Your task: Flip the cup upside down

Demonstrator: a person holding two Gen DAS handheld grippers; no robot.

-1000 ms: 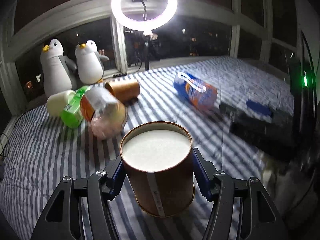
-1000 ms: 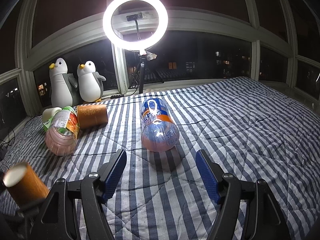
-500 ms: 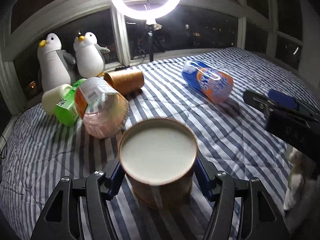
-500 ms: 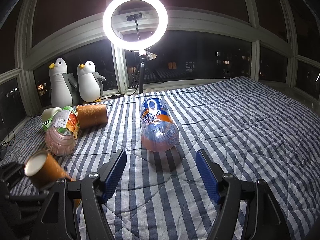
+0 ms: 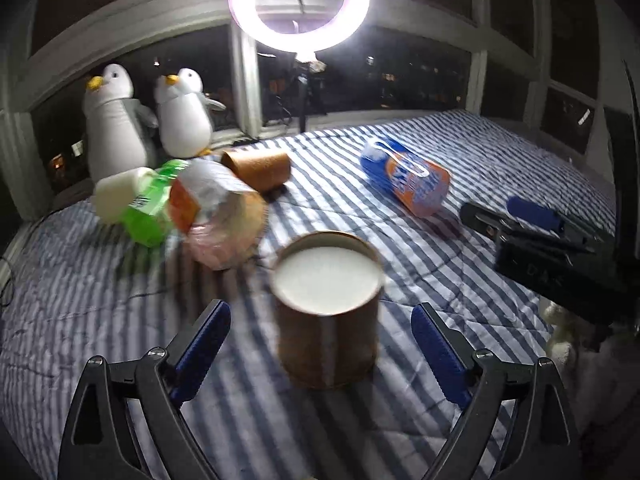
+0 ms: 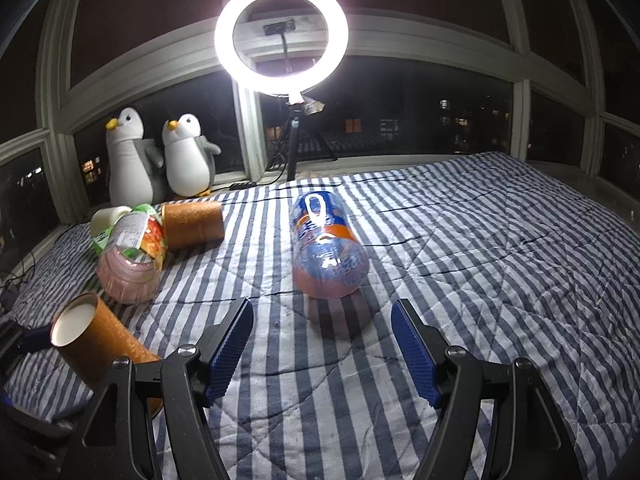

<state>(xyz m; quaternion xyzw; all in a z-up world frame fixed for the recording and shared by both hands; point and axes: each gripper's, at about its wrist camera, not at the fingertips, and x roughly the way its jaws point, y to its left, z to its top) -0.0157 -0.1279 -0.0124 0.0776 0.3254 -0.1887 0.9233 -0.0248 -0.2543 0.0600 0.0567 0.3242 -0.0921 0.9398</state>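
Left gripper (image 5: 320, 334): jaws spread wide, blue pads clear of the cup (image 5: 326, 316) on both sides, holding nothing. I judge the release done.

Cup: brown paper, standing on the striped bed cover (image 5: 400, 432) between the left gripper's fingers, not touching either. The white face on top reads to me as the closed base, with the wider end down on the cover. If so, the cup is inverted. Motion blur in the left view keeps me from confirming that the rim sits flat. In the right view the same cup (image 6: 92, 338) looks tilted, though it sits at the fisheye edge and I cannot tell how much of that is lens distortion.

Right gripper (image 6: 322, 344): jaws wide apart, empty, hovering over the cover just short of the blue-and-orange bottle (image 6: 326, 250), which lies on its side.

Other items, well apart from the cup: a 2nd brown cup (image 5: 258, 168) on its side, a pink bottle (image 5: 218, 220) and a green bottle (image 5: 138, 204) lying beside it, 2 penguin toys (image 5: 112, 120) at the window, and a ring light (image 5: 298, 4) above.

Status: flip appears complete. Left to do: back the left gripper away without clipping the cup, and check that it stands steady on the soft cover. Tipping is the risk I see.
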